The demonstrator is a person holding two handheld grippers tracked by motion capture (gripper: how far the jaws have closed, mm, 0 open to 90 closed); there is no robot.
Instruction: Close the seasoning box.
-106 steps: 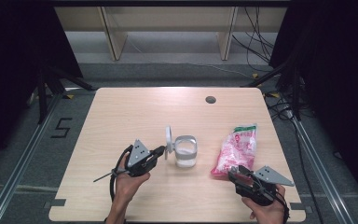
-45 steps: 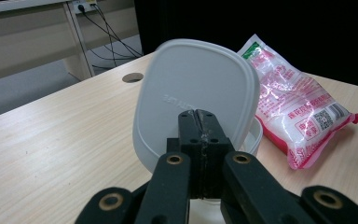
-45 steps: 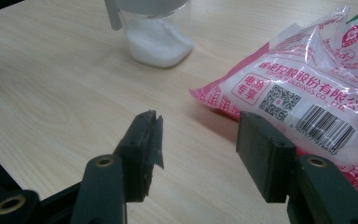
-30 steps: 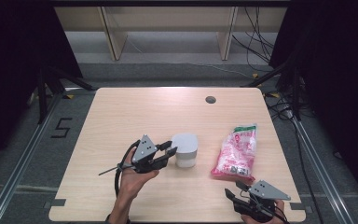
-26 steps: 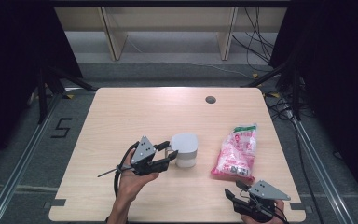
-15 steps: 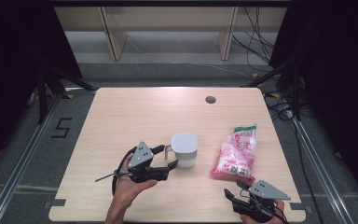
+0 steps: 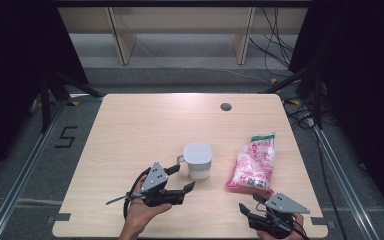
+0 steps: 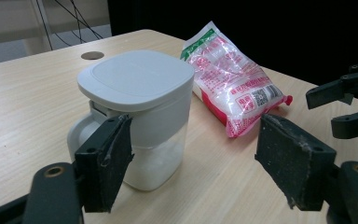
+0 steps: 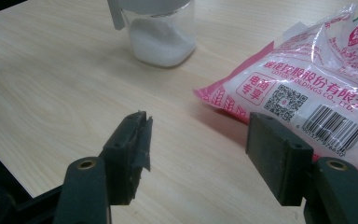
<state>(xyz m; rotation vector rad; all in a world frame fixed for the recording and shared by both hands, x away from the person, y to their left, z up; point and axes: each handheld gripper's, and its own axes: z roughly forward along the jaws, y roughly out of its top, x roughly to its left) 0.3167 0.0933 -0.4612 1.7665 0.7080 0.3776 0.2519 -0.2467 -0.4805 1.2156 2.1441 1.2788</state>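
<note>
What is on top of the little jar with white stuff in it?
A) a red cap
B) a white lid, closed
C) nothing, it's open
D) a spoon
B: the jar has a flat white lid sitting shut over it, with white powder showing through its clear lower part.

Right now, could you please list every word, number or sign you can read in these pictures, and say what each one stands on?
"5": dark numeral on the grey floor left of the light wooden table.
"电商专享": pink characters in a white box on the pink and white plastic bag.
Remaining bag print, barcode digits and QR code: too blurred to read.
Clear lidded white container: no text.
</note>
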